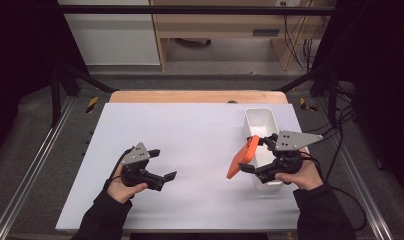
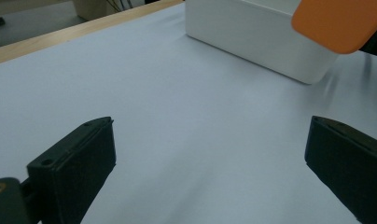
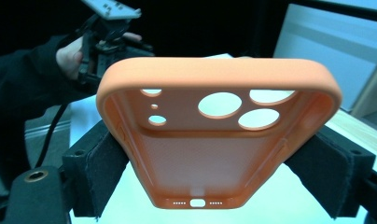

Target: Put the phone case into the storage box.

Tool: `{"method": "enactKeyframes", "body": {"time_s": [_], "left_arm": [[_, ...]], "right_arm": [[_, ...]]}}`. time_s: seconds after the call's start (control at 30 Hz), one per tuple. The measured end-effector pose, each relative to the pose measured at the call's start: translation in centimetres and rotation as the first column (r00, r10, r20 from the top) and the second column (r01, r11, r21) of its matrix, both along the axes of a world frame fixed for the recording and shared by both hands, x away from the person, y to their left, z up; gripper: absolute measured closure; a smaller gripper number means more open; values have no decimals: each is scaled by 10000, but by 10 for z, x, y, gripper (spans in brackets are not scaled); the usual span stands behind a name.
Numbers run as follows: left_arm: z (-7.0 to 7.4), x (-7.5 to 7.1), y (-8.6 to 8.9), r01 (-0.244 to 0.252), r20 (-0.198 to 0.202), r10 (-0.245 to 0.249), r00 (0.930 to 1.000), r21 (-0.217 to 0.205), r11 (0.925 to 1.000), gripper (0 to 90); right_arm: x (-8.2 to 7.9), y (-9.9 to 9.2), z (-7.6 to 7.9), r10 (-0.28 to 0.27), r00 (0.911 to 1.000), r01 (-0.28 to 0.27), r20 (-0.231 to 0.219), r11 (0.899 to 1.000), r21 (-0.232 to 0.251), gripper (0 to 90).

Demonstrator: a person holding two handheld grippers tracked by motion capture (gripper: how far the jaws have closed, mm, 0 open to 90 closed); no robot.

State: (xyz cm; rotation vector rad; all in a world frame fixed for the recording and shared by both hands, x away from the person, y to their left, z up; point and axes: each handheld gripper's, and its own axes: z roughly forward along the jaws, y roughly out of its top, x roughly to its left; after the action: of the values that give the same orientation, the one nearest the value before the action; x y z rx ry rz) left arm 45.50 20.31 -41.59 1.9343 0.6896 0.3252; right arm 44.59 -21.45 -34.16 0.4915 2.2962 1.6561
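White tabletop sheet [image 1: 190, 150], right gripper [image 1: 251, 156] clamped across the long side edges of a soft orange silicone phone case [image 1: 243, 157] held up beside the white plastic bin [image 1: 260, 120], probably light, bendy and grippy, left gripper [image 1: 162, 165] wide open, empty.

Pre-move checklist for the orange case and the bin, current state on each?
1. Right gripper shut on orange phone case, jaws on both long sides: ok.
2. Case lifted off the table, held beside the white bin: ok.
3. Left gripper open, nothing between its jaws: ok.
4. Left gripper apart from case and bin: ok.
5. Bin contents: cannot tell.
6. Bin upright on white table cover: ok.
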Motion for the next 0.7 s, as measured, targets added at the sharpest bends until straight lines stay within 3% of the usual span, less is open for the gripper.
{"method": "enactKeyframes", "body": {"time_s": [0.17,0.37,0.7], "left_arm": [[-5,1,19,-423,-140,421,9990,-187,9989,14],[-11,1,36,-824,-120,823,9965,-83,9966,13],[-14,-2,56,-1245,147,1247,9921,-177,9921,12]], "right_arm": [[1,-5,9,-540,9985,539,38,9983,204,162],[5,-6,22,-1189,9929,1185,85,9922,398,162],[18,-7,41,-2600,9653,2593,221,9653,305,161]]}}
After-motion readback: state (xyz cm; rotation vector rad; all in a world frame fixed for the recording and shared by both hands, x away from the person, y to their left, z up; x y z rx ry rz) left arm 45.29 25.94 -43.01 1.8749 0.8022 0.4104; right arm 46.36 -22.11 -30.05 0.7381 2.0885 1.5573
